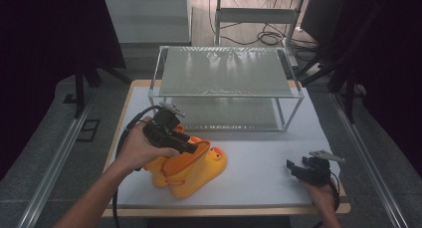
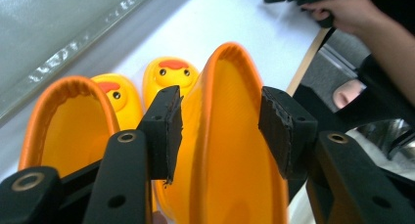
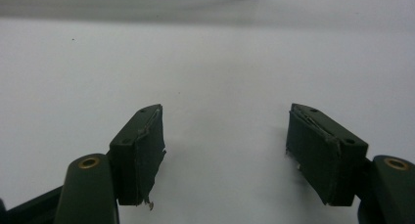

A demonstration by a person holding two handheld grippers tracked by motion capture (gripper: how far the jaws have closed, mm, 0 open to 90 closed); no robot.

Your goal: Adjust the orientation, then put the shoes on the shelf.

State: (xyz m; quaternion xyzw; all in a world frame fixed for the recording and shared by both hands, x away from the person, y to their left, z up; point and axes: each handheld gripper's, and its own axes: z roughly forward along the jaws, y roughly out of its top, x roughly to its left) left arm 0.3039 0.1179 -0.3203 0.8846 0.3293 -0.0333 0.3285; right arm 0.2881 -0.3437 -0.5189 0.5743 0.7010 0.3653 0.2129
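Note:
Two yellow duck-faced rain boots [image 1: 191, 171] with orange rims lie side by side at the table's front left, toes pointing right. My left gripper [image 1: 191, 149] hovers over their shafts. In the left gripper view, one boot's shaft [image 2: 225, 185] sits between the jaws of my left gripper [image 2: 220, 126]; the pads [image 2: 169, 131] stand just off its walls, open. The second boot [image 2: 68, 131] lies to the left of it. My right gripper [image 1: 294, 168] rests low at the front right, open, its jaws [image 3: 225, 150] holding nothing above the bare white tabletop [image 3: 220, 62].
A metal-framed two-level rack [image 1: 226, 93] with mesh shelves stands at the back of the white table [image 1: 259, 153]. Bare tabletop separates the boots from the right gripper. The table's wooden front edge [image 1: 224, 208] runs close under both hands.

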